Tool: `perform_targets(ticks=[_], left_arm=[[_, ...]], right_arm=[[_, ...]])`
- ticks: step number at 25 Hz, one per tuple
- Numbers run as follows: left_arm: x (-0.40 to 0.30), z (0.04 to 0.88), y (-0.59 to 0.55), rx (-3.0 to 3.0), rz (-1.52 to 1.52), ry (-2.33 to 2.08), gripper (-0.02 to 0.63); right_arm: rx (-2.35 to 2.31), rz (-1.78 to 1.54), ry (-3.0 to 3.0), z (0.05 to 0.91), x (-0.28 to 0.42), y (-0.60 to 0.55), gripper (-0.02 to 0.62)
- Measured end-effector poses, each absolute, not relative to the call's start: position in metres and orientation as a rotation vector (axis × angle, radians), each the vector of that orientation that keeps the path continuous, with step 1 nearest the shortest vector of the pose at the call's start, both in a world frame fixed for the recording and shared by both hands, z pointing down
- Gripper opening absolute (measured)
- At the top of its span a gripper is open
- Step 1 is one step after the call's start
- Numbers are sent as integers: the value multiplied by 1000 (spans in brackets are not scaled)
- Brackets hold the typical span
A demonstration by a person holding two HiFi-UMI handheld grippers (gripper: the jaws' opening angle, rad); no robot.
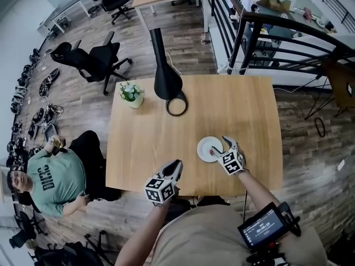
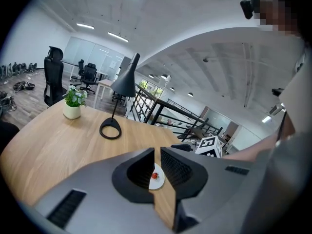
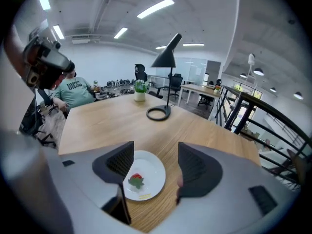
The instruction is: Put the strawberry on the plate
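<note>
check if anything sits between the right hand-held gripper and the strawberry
Nothing visible does. The strawberry already lies on the white plate, and the right hand-held gripper hangs above it, jaws wide apart, with only air between them.

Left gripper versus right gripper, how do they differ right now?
Jaws: the left gripper's stand almost together, with only a slit between them, while the right gripper's stand wide apart.
Place: the left gripper sits near the table's front edge, short of the plate. The right gripper is at the plate's right side, with the strawberry lying on the plate below it.
Shared: neither holds anything, and both point toward the plate.
</note>
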State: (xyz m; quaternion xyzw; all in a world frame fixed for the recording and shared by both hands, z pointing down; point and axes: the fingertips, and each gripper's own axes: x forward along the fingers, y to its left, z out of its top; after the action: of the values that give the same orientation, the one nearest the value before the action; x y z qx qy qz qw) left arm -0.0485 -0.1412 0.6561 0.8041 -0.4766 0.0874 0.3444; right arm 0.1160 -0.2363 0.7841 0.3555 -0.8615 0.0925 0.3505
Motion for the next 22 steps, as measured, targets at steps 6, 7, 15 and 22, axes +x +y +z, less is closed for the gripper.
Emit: perform_targets(ticks=[6,7,15,22], left_arm=[[-61,621,-152,2163,148,-1295,23],[-62,613,-155,2179,129,-1303,23],[-78,526,-169,2260,-109,-1377,23],[-88,453,-180,2351,-233,-1422,23]], right_arm=[[1104,196,-2405,682,131,-250,287],[1124,185,-2433,662,131,-251,285],[1223,128,-2680,504,119,-249,252],[1217,-50,-2822,404,101,-220,252]])
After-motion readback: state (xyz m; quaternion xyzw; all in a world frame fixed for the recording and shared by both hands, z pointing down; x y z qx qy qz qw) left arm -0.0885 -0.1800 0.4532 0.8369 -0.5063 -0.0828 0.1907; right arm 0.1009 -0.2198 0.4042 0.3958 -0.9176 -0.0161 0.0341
